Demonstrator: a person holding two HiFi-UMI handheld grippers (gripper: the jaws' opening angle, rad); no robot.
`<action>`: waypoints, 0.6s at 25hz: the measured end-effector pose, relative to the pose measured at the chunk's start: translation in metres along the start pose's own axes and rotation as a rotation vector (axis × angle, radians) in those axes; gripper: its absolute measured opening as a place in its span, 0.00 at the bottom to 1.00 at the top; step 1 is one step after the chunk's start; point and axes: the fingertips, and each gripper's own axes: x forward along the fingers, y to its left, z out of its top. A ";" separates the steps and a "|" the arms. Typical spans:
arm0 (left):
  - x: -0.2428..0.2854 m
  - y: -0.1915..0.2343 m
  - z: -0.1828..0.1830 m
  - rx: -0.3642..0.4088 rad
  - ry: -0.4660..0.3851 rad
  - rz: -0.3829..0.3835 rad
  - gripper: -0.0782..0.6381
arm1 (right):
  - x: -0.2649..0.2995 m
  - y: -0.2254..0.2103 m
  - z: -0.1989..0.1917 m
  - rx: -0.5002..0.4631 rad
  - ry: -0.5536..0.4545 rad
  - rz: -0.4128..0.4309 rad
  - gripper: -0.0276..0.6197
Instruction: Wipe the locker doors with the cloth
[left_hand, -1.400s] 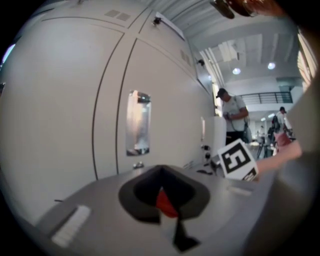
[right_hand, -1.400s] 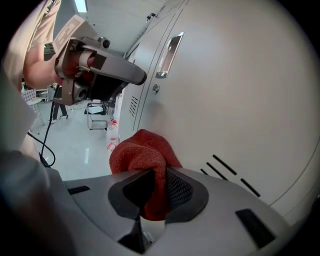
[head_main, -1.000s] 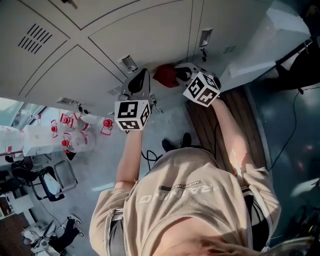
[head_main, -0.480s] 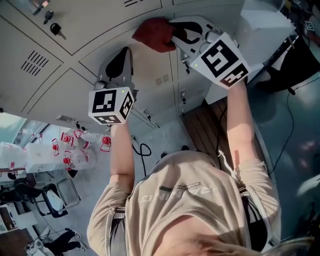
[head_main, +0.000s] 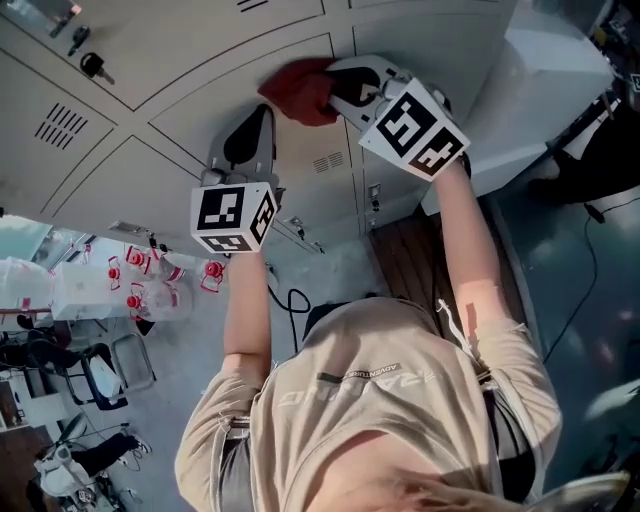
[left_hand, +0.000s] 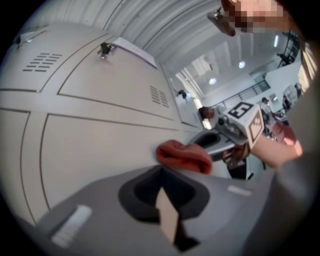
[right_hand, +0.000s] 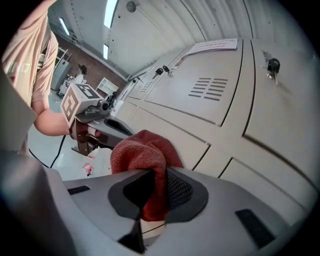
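Observation:
A red cloth (head_main: 298, 90) is bunched against a beige locker door (head_main: 200, 100), near the seam with the neighbouring door. My right gripper (head_main: 335, 88) is shut on the cloth, and a fold of the cloth (right_hand: 150, 165) hangs down between its dark pads. The left gripper (head_main: 250, 135) is held just left of and below the cloth, its jaws together with nothing in them and its tip close to the same door. From the left gripper view the cloth (left_hand: 184, 155) lies just beyond my left gripper (left_hand: 162, 186), with the right gripper (left_hand: 227, 137) behind it.
Keys hang in locks (head_main: 88, 66) on the upper-left doors, and another key (right_hand: 272, 65) on a door to the right. A vent (head_main: 325, 160) sits below the cloth. Below lie a wooden bench (head_main: 410, 250), red-capped bottles (head_main: 150, 285), a floor cable (head_main: 292, 300) and a white box (head_main: 550, 60).
Both grippers rose from the low doors near the floor to a higher door, the right one carrying the cloth. In the last half second the cloth slid slightly down and left.

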 end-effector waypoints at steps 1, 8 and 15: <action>-0.001 0.000 -0.009 -0.008 0.012 0.006 0.12 | 0.005 0.009 -0.008 0.011 0.005 0.021 0.11; -0.008 -0.006 -0.094 -0.079 0.140 0.036 0.12 | 0.041 0.080 -0.094 0.129 0.113 0.174 0.11; -0.015 -0.013 -0.160 -0.145 0.266 0.048 0.12 | 0.066 0.138 -0.168 0.253 0.158 0.237 0.11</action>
